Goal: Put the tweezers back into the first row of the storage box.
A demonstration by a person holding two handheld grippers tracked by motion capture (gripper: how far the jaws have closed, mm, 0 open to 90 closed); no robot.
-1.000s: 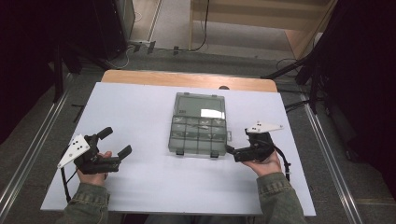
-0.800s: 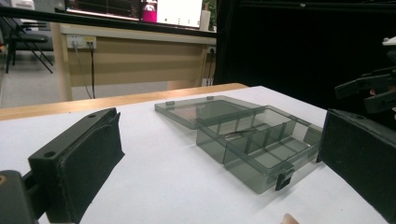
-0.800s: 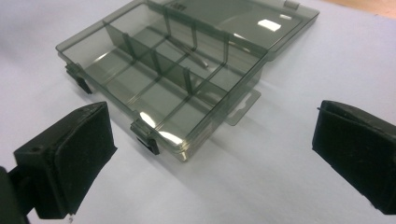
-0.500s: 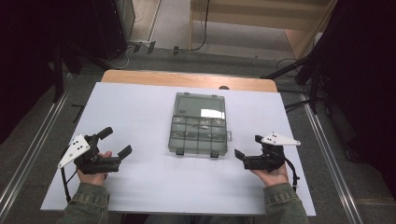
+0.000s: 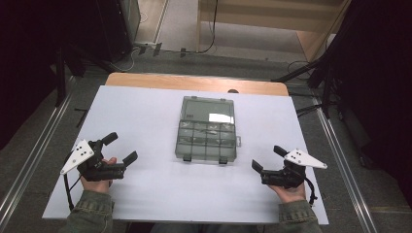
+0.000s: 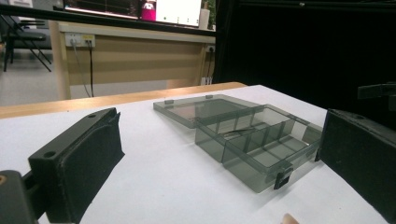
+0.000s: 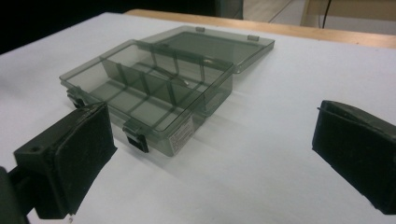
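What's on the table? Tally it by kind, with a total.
Compartment box with open lid, smoky clear plastic: 1
Handheld grippers, black, jaws apart, both empty: 2, the left gripper and the right gripper
White table sheet: 1
Total: 4

The left gripper [image 5: 121, 148], fingers [image 6: 79, 168] spread wide, sits at eight o'clock; the right gripper [image 5: 268, 158], fingers equally apart, at four o'clock, both hand-held.
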